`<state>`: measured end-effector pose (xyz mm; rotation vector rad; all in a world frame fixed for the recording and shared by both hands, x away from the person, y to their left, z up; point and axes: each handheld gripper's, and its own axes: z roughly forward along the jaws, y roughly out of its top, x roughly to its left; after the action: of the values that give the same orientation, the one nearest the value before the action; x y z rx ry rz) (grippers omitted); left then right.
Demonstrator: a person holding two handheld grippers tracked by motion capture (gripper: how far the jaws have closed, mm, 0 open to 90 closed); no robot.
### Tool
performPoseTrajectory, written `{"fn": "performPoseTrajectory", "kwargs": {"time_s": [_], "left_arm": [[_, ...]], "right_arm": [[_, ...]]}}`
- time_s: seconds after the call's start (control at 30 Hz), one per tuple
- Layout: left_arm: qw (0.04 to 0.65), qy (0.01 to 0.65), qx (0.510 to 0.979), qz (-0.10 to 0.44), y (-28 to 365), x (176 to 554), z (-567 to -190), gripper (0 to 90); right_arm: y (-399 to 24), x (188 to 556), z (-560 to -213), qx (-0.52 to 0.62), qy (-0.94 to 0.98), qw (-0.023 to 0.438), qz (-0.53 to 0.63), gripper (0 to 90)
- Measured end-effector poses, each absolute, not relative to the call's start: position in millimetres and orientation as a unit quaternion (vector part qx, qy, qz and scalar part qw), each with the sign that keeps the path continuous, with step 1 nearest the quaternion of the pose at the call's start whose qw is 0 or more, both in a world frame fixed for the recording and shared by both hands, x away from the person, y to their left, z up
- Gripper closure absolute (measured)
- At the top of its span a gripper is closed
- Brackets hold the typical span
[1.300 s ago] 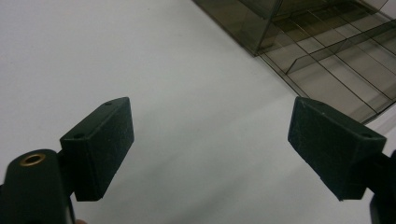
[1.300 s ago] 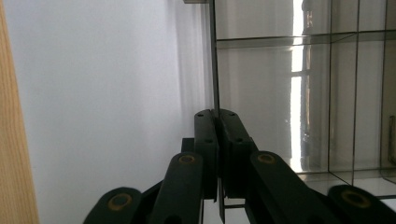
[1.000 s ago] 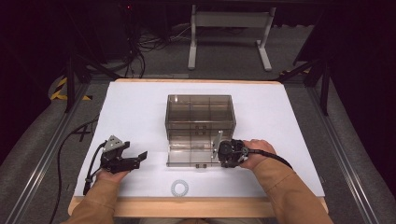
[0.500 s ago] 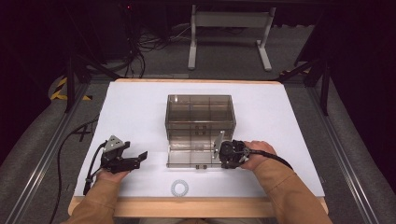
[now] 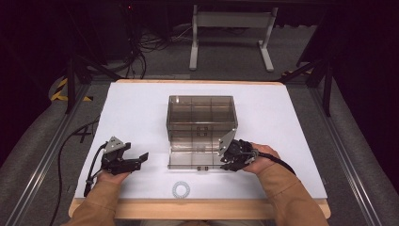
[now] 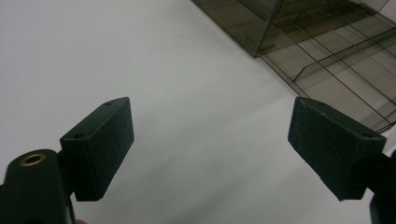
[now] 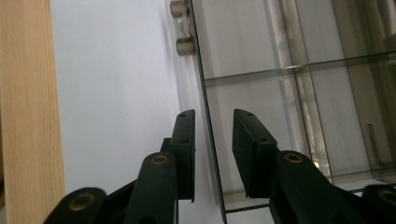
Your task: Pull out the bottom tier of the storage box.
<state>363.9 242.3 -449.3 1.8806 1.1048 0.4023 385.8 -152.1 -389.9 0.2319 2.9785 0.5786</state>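
A smoked clear drawer cabinet [image 5: 201, 113] stands mid-table with its bottom drawer [image 5: 195, 157] pulled out toward me. My right gripper [image 5: 225, 157] is at the drawer's right front corner. In the right gripper view its jaws [image 7: 214, 116] straddle the drawer's thin front wall [image 7: 205, 93], one pad on each side with a small gap to each. The jaws have just been opening, and the wall still stands between them. My left gripper [image 5: 141, 157] rests on the white table left of the drawer, its jaws [image 6: 224, 140] wide open and empty.
Two small metal knobs [image 7: 183, 28] sit on the drawer's front. A small clear ring [image 5: 181, 189] lies on the white table top [image 5: 131, 108] near the front wooden edge [image 5: 197, 209]. Cables trail off the left side.
The right gripper's jaws have parted slightly around the drawer's front wall. Both hands and the drawer stay where they were.
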Motion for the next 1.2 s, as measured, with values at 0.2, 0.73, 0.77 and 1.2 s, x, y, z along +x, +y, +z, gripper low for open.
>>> {"fn": "performPoseTrajectory", "kwargs": {"time_s": [0.2,0.73,0.77,1.2], "left_arm": [[0.446,0.447,0.758,0.162,242.4,363.8,-449.2,15.1],[0.445,0.446,0.759,0.162,242.0,364.2,-449.0,15.2],[0.446,0.447,0.759,0.162,242.1,364.2,-449.0,15.2],[0.447,0.446,0.759,0.162,241.2,364.9,-448.7,15.2]], "right_arm": [[-155.5,384.5,-388.9,0.099,0.963,0.049,0.248,67.4],[-168.2,383.1,-385.0,0.155,0.925,0.068,0.339,65.6],[-167.6,384.3,-385.0,0.165,0.924,0.070,0.338,65.6],[-161.5,380.0,-381.1,0.176,0.916,0.085,0.350,68.1]]}}
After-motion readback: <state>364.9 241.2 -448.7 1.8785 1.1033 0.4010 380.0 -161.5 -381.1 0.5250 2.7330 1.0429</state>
